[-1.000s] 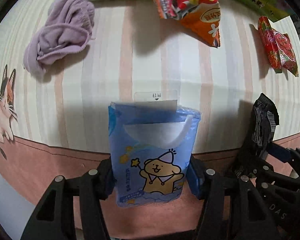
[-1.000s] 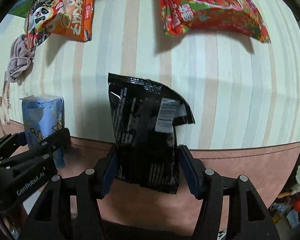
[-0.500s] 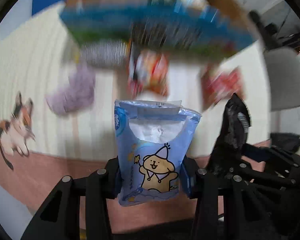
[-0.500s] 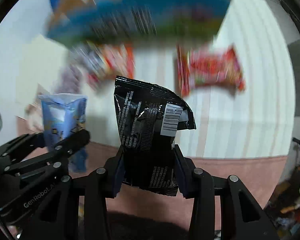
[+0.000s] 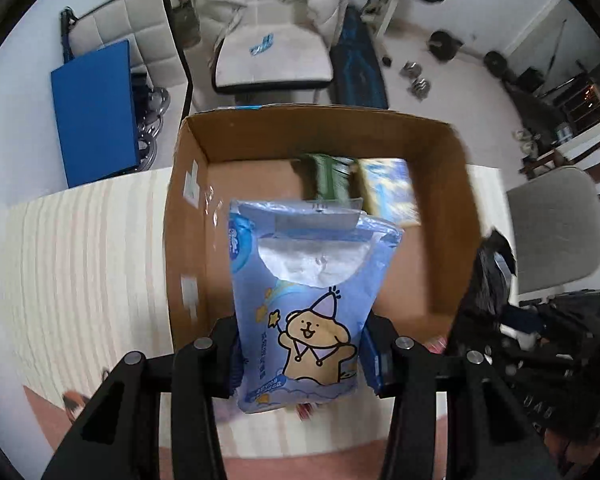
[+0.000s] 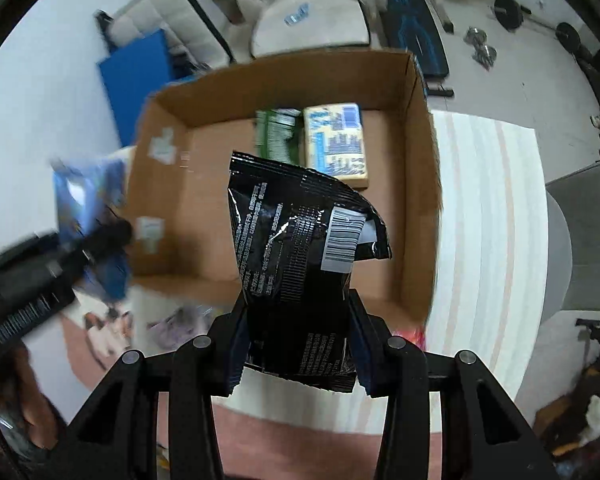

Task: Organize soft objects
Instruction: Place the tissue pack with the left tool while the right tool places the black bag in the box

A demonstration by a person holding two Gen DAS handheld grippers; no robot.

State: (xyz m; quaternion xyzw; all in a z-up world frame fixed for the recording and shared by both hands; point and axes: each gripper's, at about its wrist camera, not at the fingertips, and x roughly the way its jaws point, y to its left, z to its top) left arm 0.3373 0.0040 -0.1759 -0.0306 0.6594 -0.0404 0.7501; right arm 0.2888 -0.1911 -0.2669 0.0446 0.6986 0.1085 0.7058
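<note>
My left gripper (image 5: pixel 300 356) is shut on a blue tissue pack (image 5: pixel 308 304) with a cartoon bear and holds it upright over the open cardboard box (image 5: pixel 188 216). My right gripper (image 6: pixel 296 344) is shut on a black snack bag (image 6: pixel 300 264) and holds it above the same box (image 6: pixel 424 184). In the box lie a green packet (image 6: pixel 278 132) and a yellow-blue packet (image 6: pixel 336 140) against the far wall. The left gripper with the blue pack shows blurred at the left of the right wrist view (image 6: pixel 84 208).
The box stands on a striped tablecloth (image 5: pixel 84 248) with a pink border (image 6: pixel 260 420). Beyond the table are a white chair (image 5: pixel 272 56), a blue panel (image 5: pixel 96 112), weights on the floor (image 5: pixel 416 80) and a grey chair (image 5: pixel 560 232) at the right.
Both grippers have lifted and swung forward with their packs from above the snack-strewn tablecloth to above the cardboard box. Both grips are unchanged.
</note>
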